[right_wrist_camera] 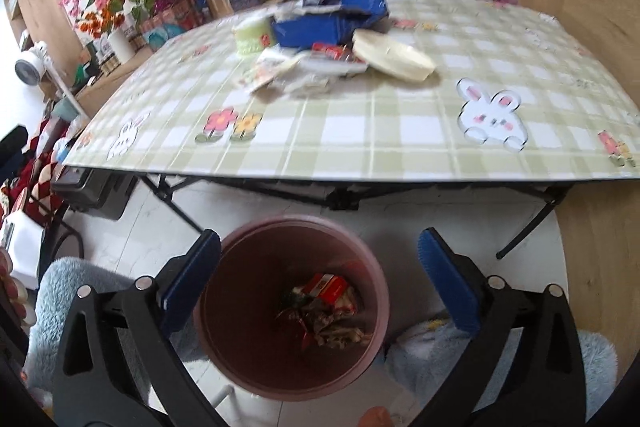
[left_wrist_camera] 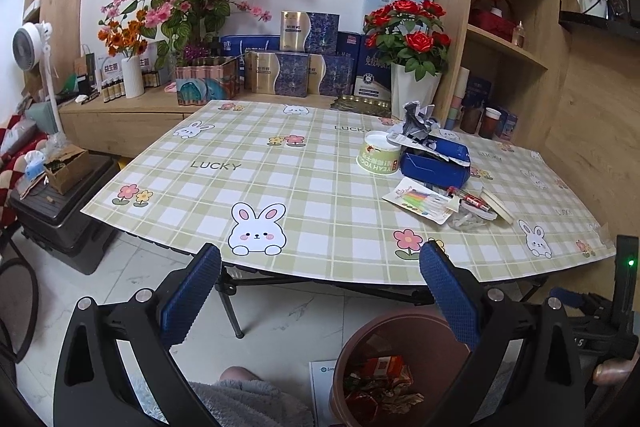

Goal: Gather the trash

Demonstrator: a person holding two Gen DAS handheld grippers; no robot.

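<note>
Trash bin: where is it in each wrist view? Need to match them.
Left wrist: trash bin at the bottom, right of centre, partly behind the right finger of the open left claw.
Right wrist: bin bottom centre, between the open right claw's fingers.
Shared landmark: blue box.

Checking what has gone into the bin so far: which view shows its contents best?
The right wrist view: it looks straight down into the brown bin, showing the red packet and crumpled wrappers at the bottom. The left wrist view catches only part of the bin, cut off by a gripper finger.
</note>
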